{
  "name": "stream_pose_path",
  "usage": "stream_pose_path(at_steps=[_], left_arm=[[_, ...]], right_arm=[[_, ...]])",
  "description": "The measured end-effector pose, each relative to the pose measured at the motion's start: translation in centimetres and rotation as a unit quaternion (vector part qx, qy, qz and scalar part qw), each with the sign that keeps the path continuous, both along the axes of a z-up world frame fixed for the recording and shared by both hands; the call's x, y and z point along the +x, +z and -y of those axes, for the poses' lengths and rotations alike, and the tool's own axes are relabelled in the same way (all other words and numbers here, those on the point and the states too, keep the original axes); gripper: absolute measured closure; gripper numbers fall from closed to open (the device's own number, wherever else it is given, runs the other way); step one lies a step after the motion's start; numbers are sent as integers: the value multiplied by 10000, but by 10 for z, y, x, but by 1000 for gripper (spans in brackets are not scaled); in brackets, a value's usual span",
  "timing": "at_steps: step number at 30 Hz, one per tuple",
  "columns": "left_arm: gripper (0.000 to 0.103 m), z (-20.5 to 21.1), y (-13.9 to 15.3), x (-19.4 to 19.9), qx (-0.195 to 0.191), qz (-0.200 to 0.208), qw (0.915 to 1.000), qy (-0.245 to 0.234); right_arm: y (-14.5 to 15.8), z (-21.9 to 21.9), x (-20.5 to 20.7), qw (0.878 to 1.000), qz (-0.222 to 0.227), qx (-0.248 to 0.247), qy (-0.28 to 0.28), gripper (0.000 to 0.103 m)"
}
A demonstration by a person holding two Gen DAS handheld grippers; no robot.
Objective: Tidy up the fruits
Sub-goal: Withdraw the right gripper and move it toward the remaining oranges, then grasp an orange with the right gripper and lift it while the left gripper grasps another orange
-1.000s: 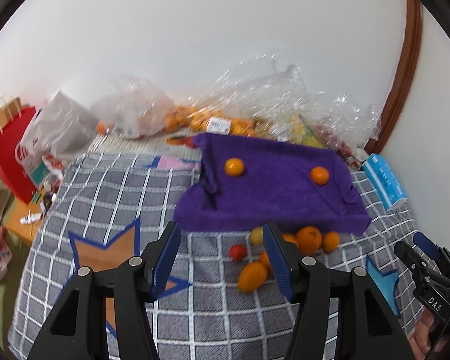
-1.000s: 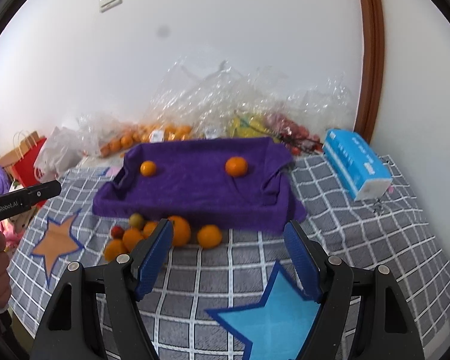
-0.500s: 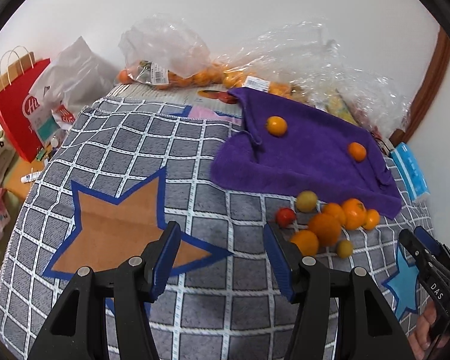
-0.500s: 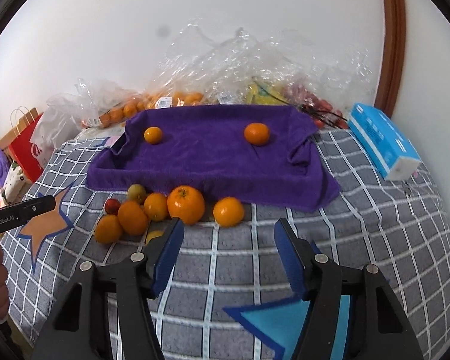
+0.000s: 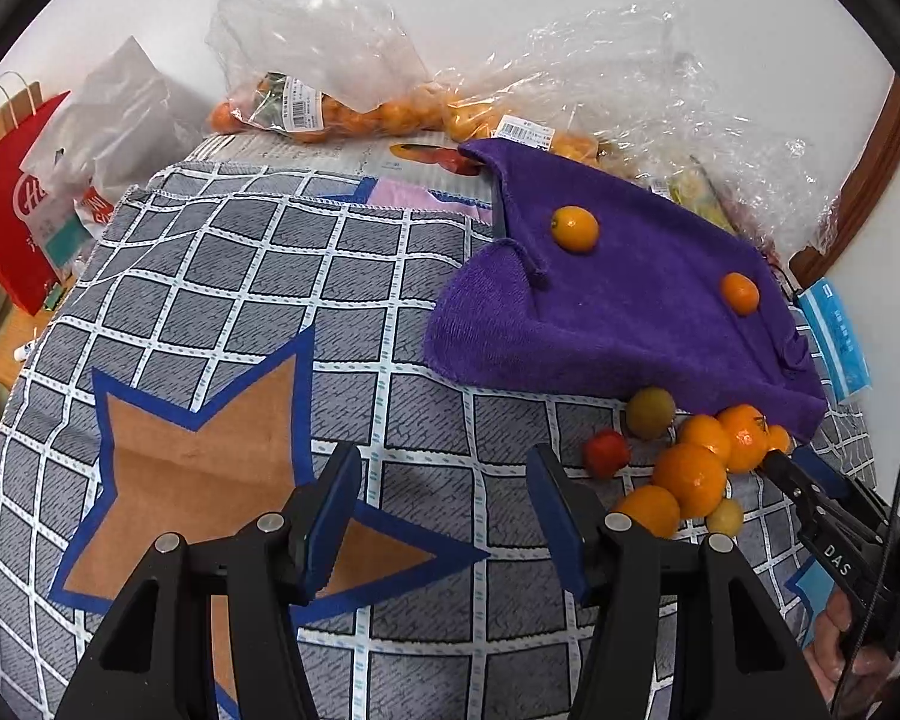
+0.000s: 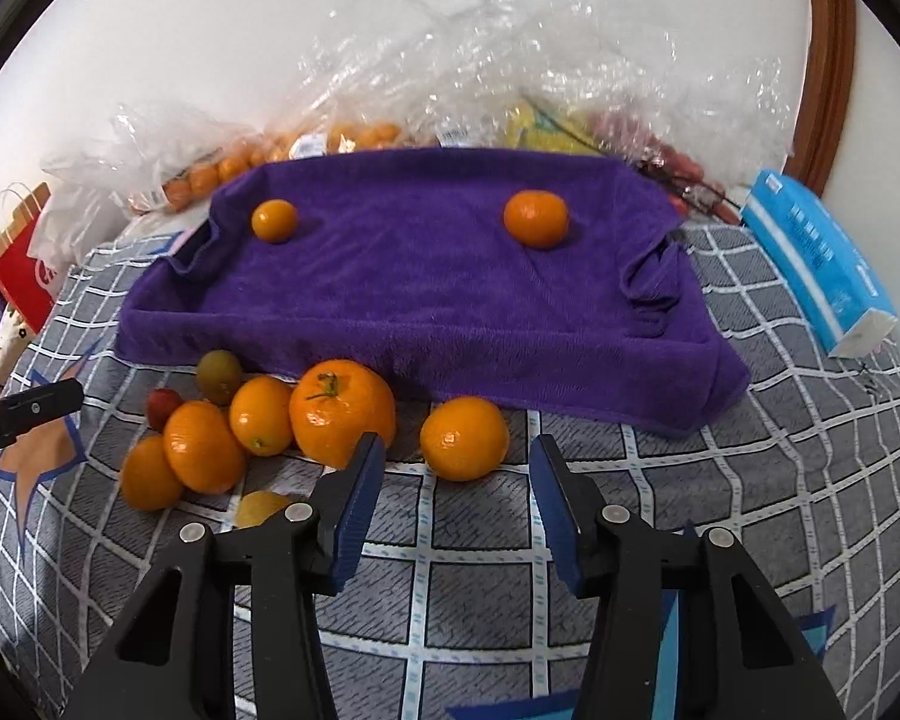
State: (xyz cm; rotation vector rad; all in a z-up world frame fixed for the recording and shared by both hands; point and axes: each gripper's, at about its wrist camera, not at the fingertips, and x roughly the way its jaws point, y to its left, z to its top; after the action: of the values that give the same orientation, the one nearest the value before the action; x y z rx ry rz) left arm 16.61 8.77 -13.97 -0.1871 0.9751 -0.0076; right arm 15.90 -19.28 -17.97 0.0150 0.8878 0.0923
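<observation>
Right gripper spread wide, empty, just short of lone orange before purple towel. Left gripper released, empty, over checked cloth.

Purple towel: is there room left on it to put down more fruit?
Yes: the purple towel is bare between the small orange and the mandarin, and toward its near edge. It is crowded below the left corner, around the big stemmed orange.

Wall: plain white, evenly lit.
Door frame: brown wood, at right.
Table cover: grey checked cloth with stars.
</observation>
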Motion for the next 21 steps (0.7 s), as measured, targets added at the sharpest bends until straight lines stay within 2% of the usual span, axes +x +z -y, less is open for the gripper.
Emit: stream_pose_path(at_steps=[8, 11, 13, 21], left_arm=[[48, 3, -2, 6, -23, -17, 10000, -75], [48, 5, -2, 5, 7, -2, 10000, -95], [48, 5, -2, 4, 24, -6, 9999, -103], [48, 11, 2, -1, 42, 35, 9999, -136]], right_arm=[[-6, 2, 13, 9999, -79, 80, -51, 56], [-11, 5, 17, 9996, -181, 206, -44, 61], [-14, 6, 17, 9995, -186, 256, -56, 68], [-5, 10, 4, 9996, -9, 289, -80, 69]])
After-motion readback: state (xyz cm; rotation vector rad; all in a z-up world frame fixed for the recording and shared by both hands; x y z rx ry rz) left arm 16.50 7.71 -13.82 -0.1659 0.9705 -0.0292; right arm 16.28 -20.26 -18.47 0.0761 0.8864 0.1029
